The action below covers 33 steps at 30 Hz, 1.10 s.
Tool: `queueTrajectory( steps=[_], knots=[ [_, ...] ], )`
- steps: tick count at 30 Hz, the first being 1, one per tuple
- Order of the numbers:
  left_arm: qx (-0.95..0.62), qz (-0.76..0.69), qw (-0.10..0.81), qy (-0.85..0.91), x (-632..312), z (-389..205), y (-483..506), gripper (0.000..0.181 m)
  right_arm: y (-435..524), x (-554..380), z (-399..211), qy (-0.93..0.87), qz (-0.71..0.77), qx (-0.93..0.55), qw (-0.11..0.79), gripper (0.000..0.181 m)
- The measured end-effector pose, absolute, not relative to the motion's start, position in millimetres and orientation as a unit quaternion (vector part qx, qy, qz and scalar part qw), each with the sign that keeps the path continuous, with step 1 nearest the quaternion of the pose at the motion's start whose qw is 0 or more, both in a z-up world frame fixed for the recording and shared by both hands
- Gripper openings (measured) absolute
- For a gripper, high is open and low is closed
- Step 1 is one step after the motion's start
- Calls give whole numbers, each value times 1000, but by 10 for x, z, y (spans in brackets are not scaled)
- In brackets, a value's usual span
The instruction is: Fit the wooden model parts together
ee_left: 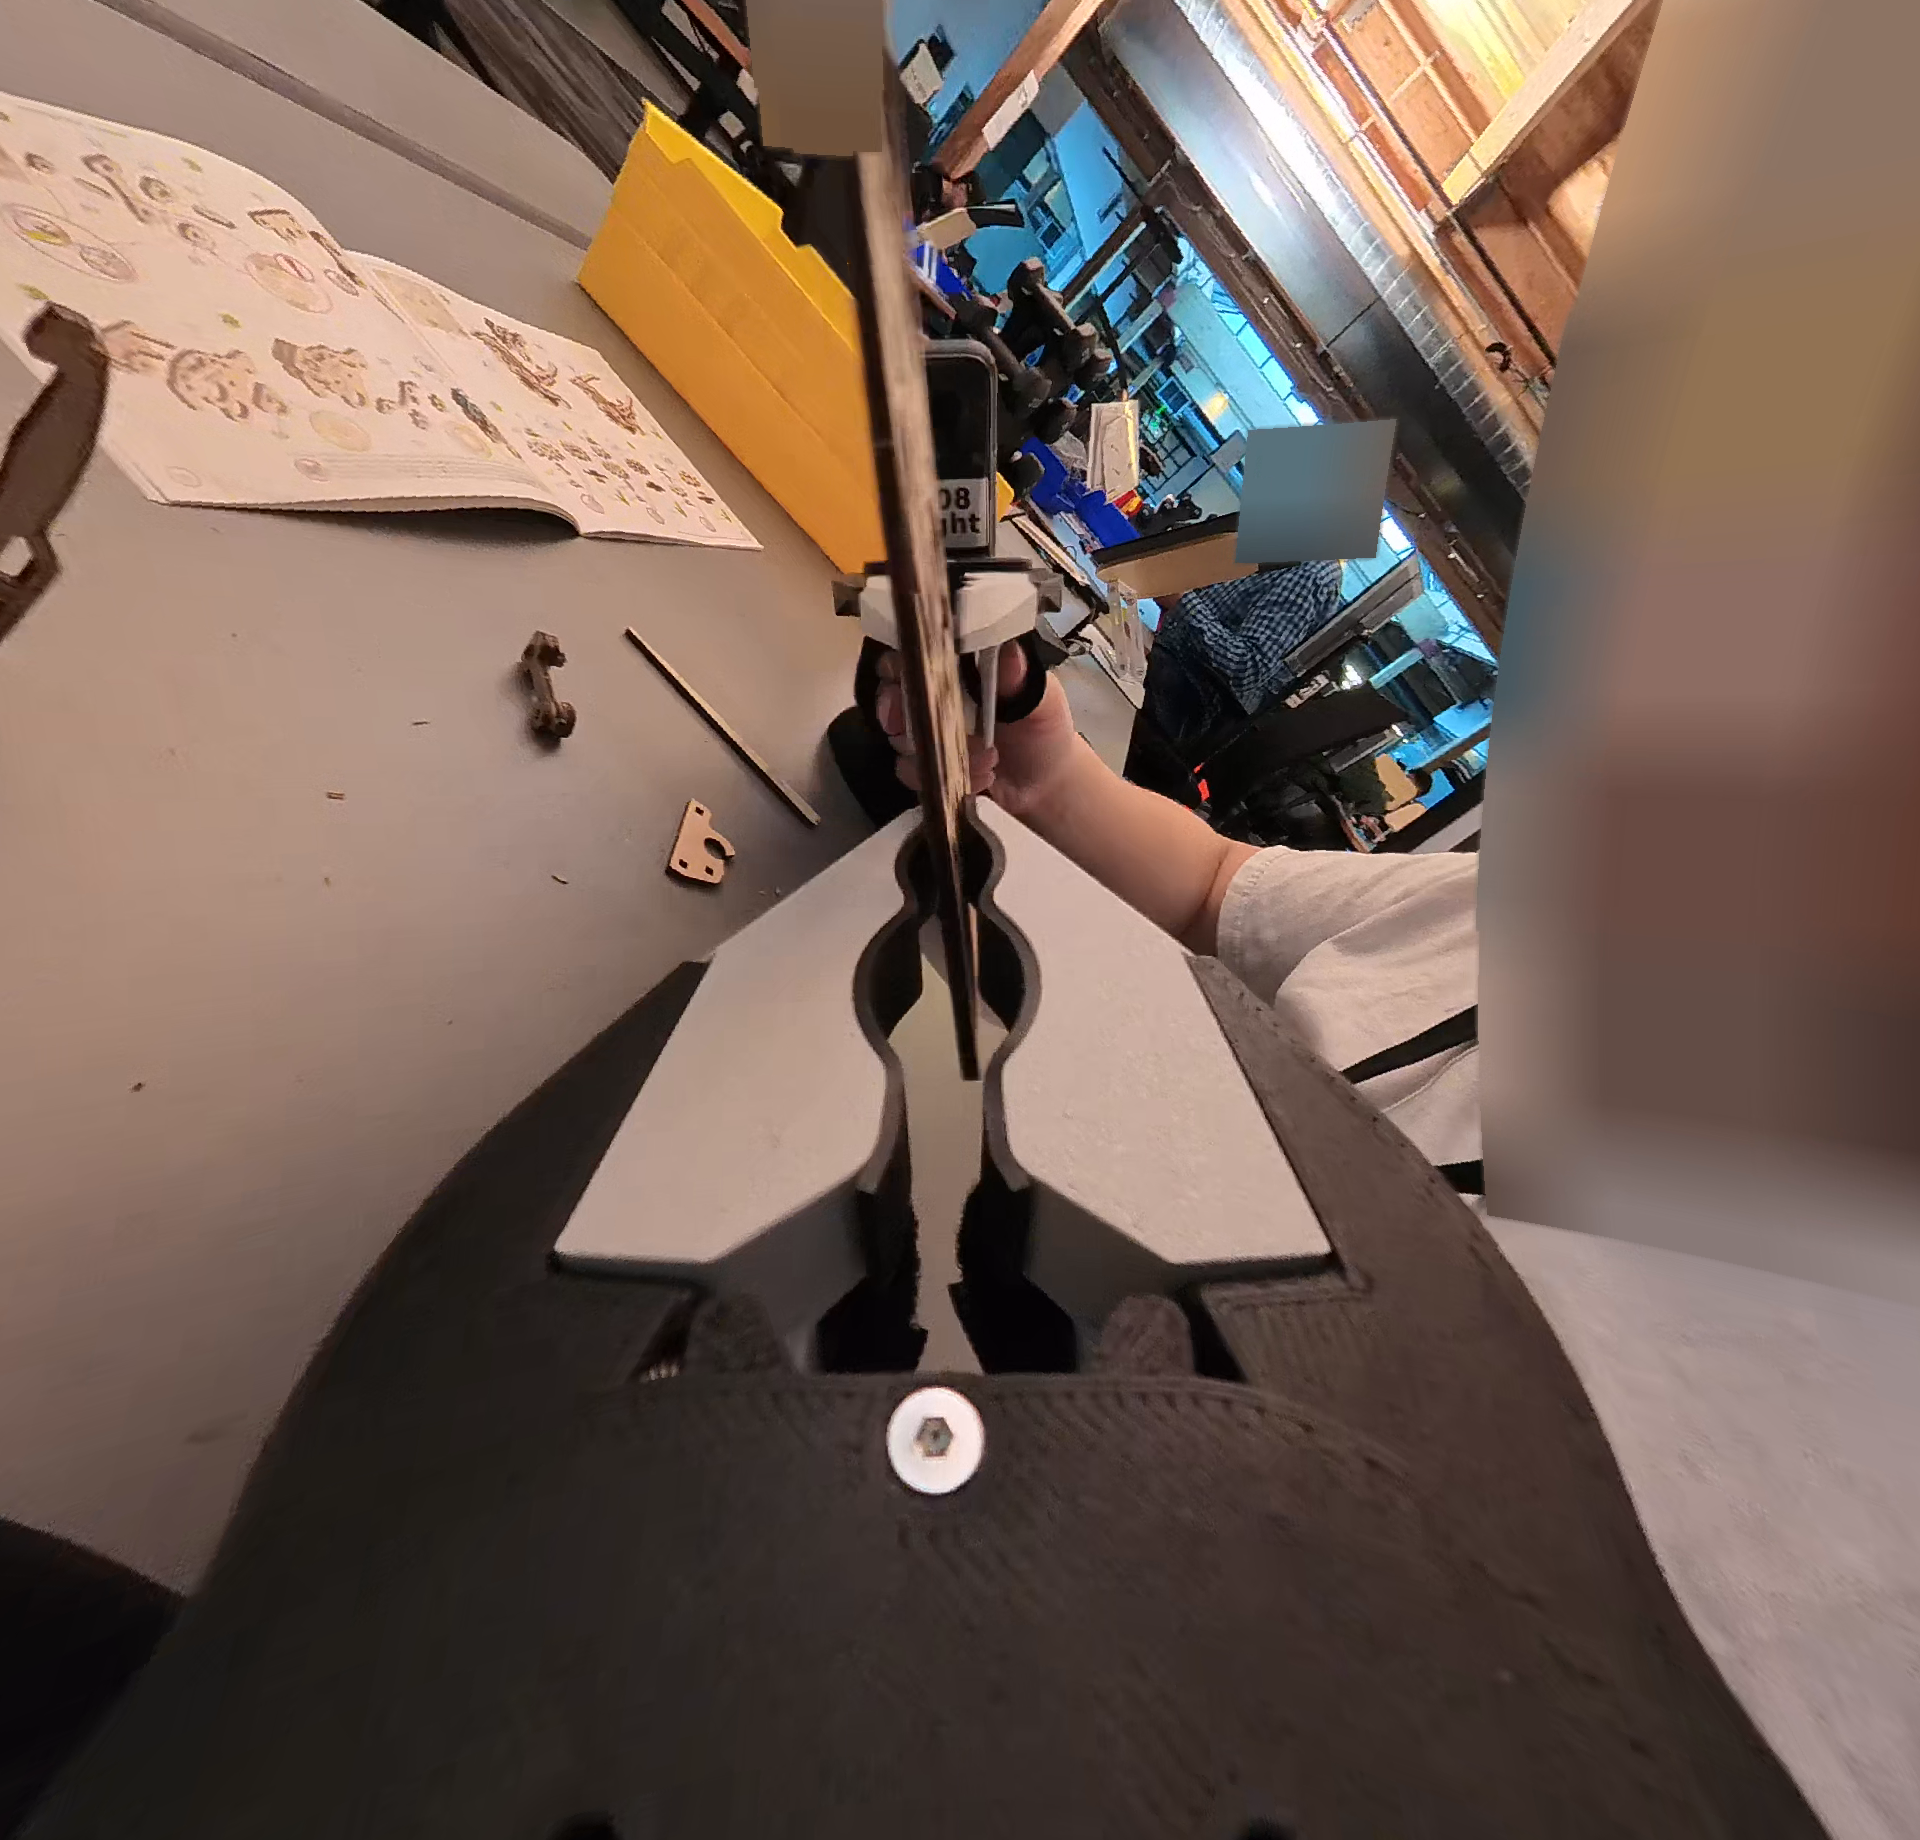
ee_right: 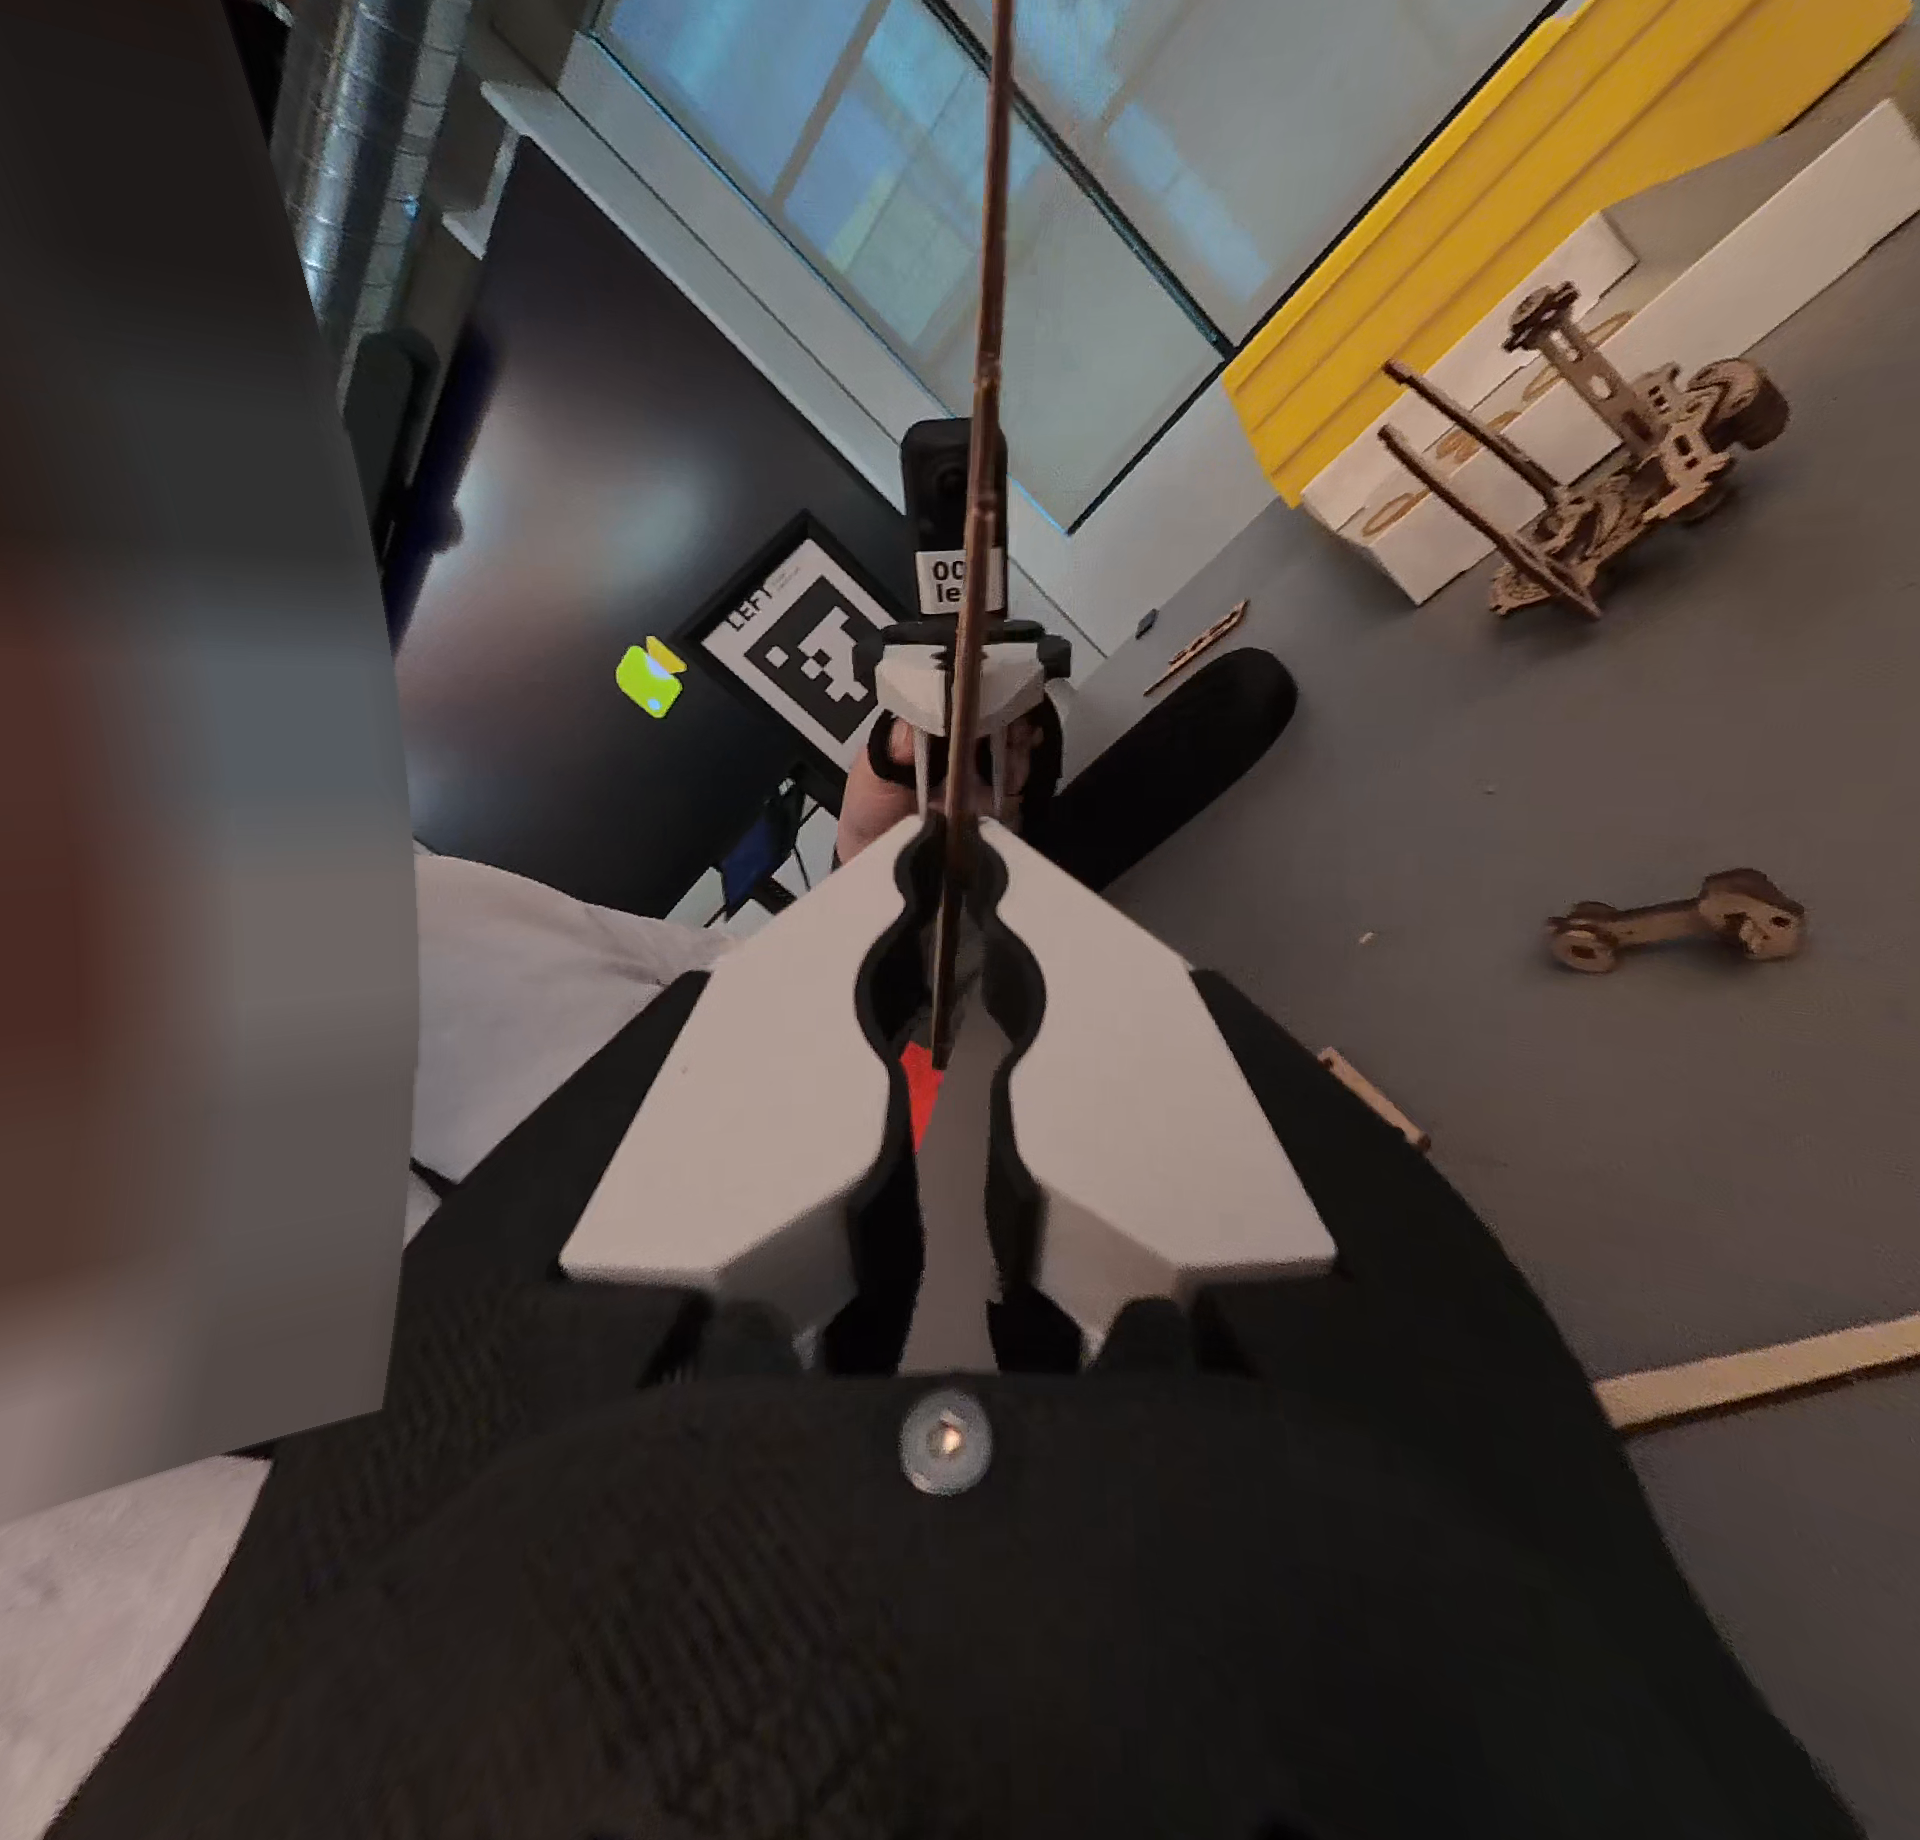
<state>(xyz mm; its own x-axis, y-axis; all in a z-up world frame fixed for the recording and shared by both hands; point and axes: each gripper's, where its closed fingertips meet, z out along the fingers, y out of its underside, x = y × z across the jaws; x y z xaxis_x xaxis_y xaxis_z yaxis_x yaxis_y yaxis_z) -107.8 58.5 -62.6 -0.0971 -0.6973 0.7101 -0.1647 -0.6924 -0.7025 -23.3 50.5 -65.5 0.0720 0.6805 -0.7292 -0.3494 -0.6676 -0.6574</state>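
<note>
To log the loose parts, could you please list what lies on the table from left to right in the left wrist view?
Dark curved piece → booklet → small dark link → thin strip → tan bracket → yellow bin.

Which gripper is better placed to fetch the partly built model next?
Probably right: right gripper and left gripper both clamp the wooden sheet, but the partly built model shows only in the right wrist view.
</note>
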Motion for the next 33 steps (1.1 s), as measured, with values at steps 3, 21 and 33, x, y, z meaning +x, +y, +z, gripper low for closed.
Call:
queueTrajectory(
  steps=[3, 21, 33],
  knots=[
    [-636, -663, 203, 337, -1061, -614, 569, 0, 494, -232, -658, -129, 677, -622, 372, 0],
    [-616, -677, 232, 329, -1129, -508, 590, 5, 423, -256, -636, -135, 696, -615, 346, 0],
    [-732, -502, 383, 256, -2300, -589, 1277, 14, -56, -532, -1070, -75, 670, -709, 207, 0]
  ],
)
